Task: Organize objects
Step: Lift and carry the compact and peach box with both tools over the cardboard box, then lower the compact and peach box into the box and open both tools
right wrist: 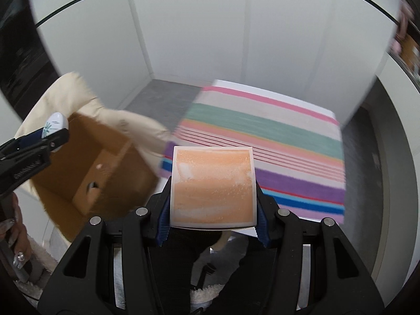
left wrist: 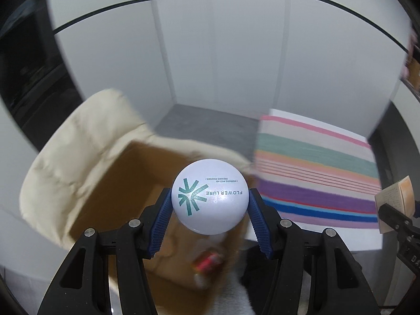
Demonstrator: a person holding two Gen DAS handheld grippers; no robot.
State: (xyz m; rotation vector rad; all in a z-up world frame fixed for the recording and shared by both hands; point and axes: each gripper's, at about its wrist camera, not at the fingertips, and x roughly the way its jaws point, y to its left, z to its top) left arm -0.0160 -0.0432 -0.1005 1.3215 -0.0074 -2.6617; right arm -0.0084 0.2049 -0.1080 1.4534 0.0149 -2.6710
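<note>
My left gripper (left wrist: 210, 210) is shut on a round white powder compact (left wrist: 210, 197) printed "FLOWER LURE", held above an open cardboard box (left wrist: 126, 197). The compact also shows in the right wrist view (right wrist: 56, 123), over the box (right wrist: 105, 173). My right gripper (right wrist: 212, 204) is shut on a small orange book with a white border (right wrist: 212, 186), held above the near edge of a striped cloth (right wrist: 275, 141). That book and gripper show at the right edge of the left wrist view (left wrist: 393, 204).
A cream fabric bag (left wrist: 78, 152) lies around the box. A blurred red item (left wrist: 207, 261) lies low in the box. The striped cloth (left wrist: 315, 173) covers the surface to the right. White panel walls (left wrist: 223, 52) close the back.
</note>
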